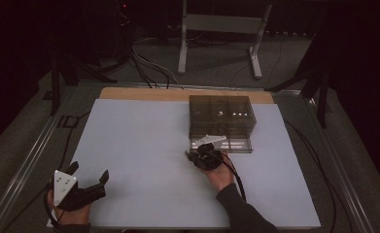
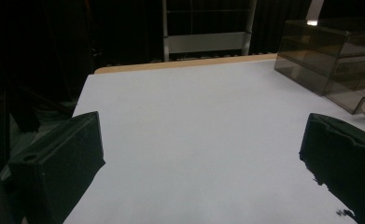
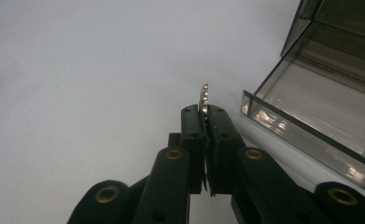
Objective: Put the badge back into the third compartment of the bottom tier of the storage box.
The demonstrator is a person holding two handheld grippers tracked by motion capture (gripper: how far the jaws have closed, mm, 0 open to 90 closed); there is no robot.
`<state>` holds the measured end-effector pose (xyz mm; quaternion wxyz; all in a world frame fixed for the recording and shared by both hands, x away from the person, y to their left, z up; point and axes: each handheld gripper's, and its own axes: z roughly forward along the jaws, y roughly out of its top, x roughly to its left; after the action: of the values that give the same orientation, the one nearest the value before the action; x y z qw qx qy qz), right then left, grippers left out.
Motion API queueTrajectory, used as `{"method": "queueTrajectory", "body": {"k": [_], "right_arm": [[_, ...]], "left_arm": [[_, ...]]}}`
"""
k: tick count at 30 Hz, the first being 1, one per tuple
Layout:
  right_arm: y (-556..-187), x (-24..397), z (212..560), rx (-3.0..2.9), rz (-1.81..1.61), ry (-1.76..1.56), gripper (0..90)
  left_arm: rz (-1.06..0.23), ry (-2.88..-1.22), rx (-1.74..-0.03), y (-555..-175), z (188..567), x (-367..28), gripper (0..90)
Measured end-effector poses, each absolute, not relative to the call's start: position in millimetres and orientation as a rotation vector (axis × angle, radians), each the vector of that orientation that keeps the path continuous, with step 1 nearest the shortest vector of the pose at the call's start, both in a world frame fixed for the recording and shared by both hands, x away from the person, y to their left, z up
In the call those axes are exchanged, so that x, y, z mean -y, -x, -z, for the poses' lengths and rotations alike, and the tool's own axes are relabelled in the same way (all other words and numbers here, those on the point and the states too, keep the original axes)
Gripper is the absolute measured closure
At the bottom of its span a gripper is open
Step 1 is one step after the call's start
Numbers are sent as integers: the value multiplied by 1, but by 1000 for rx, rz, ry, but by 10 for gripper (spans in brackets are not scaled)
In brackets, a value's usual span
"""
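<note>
Asker: Sheet first. Why is the big white sheet (image 1: 144,145) spread over the table (image 1: 178,93)?

Answerer: It is likely laid there so that small things can be seen well on it. Most of it is left bare.

Asker: What is stood on it?

Answerer: A smoky see-through box of drawers (image 1: 221,114) is stood at about 1 o'clock on the sheet. Its bottom drawer (image 1: 226,144) is pulled out toward 6 o'clock. It is probably left open so that something small can be dropped in or lifted out.

Asker: How is the left gripper (image 1: 89,171) held?

Answerer: It is rested far off, at about 8 o'clock on the sheet. Its jaws are spread wide apart and nothing is held between them. It seems to be kept out of the way.

Asker: And the right gripper (image 3: 204,111)?

Answerer: It is held near the middle of the sheet, at 6 o'clock from the open drawer and just beside its front. Its jaws are squeezed tight on a tiny shiny piece (image 3: 203,95).

Asker: How does that piece look?

Answerer: It is thin, flat and silvery, like metal. It is pinched by its lower part, so its top is poked up past the jaw tips. Little bumps or teeth can be seen along its edge. What it is exactly cannot be told.
</note>
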<state>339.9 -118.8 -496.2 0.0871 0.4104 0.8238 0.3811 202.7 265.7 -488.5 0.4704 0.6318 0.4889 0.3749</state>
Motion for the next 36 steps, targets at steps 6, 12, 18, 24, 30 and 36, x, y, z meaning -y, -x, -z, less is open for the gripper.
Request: {"method": "queueTrajectory", "body": {"k": [6, 12, 18, 24, 30, 36], "right_arm": [[-340, 120, 494, -2442, -1149, -1225, 872], [-340, 122, 491, -2435, -1157, -1227, 872], [-340, 123, 488, -2428, -1167, -1224, 872], [-340, 125, 483, -2415, -1177, -1220, 872], [-342, 128, 476, -2398, -1189, -1216, 873], [-343, 132, 473, -2386, -1190, -1222, 872]], "left_arm": [[-919, -1548, -1198, -203, 489, -266, 3], [-919, -1547, -1198, -203, 489, -266, 4], [-918, -1548, -1198, -203, 489, -266, 3], [-917, -1547, -1198, -203, 489, -265, 4], [-917, -1547, -1198, -203, 489, -266, 3], [-917, -1548, -1197, -203, 489, -265, 4]]}}
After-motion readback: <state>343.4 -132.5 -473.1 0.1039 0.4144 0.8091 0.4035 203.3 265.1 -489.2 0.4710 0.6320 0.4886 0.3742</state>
